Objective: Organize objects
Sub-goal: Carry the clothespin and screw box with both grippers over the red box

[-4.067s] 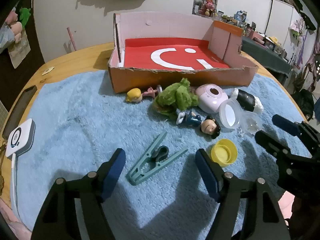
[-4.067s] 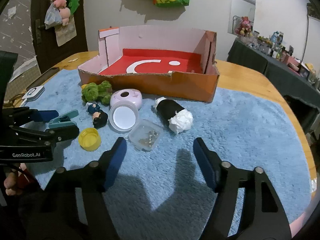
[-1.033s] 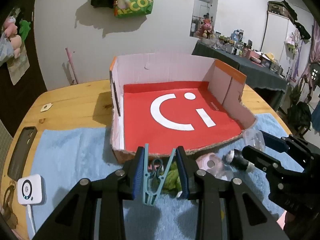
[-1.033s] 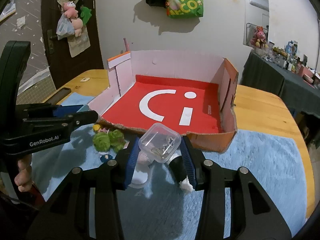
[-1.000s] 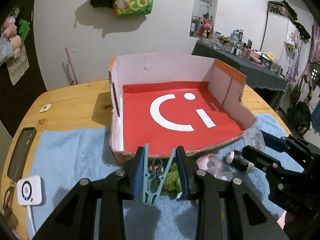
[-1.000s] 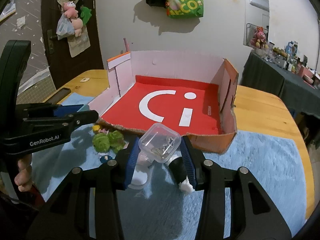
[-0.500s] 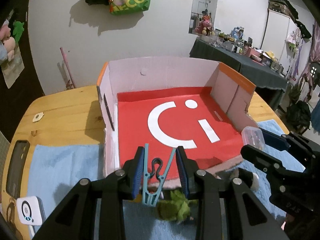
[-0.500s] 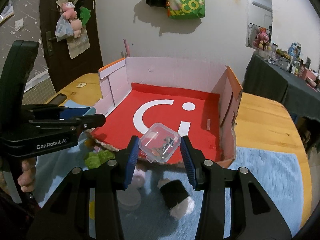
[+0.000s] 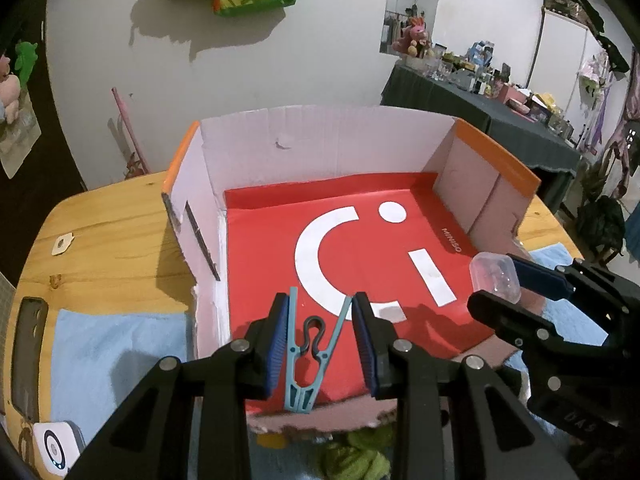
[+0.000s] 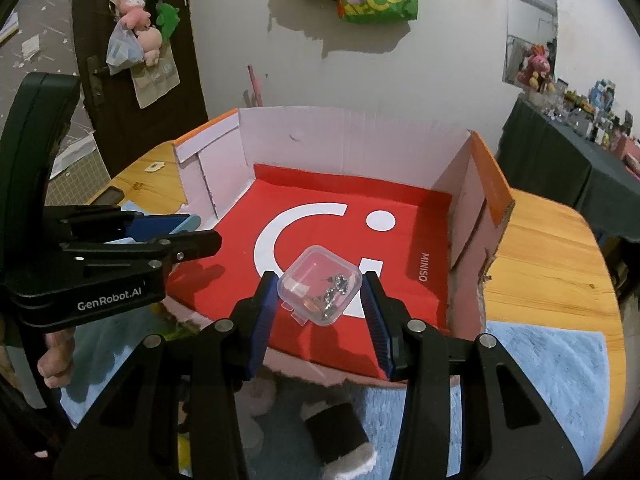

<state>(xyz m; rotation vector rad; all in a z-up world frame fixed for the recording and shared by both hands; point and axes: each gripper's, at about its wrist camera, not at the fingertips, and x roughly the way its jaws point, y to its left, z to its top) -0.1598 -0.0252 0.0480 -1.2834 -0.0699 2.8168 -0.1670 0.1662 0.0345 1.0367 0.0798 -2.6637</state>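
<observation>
- The cardboard box is my landmark: open top, red floor with a white smiley, sitting on the wooden table with the blue mat running up to its near wall. Nothing lies on the red floor that I can see.
- My left gripper hangs just over the box's near wall, towards its left half, closed on the teal clothespin. The blue pads squeeze the pin's two handle arms and its nose points back at me.
- My right gripper sits over the same near wall, further right, clamped on the small clear case. The case is gripped by its sides and tilted, with tiny metal bits visible inside.
- Outside the box, low against its near wall, I can make out the green plush and a black-and-white roll on the mat, waiting their turn.
- I read this as the carry-to-box step, both loads over the edge but not yet let go.
- Next I'd want to push both a bit deeper past the wall, lower them towards the red floor, then open each claw. The case is tilted, so a low release should stop it tumbling.
</observation>
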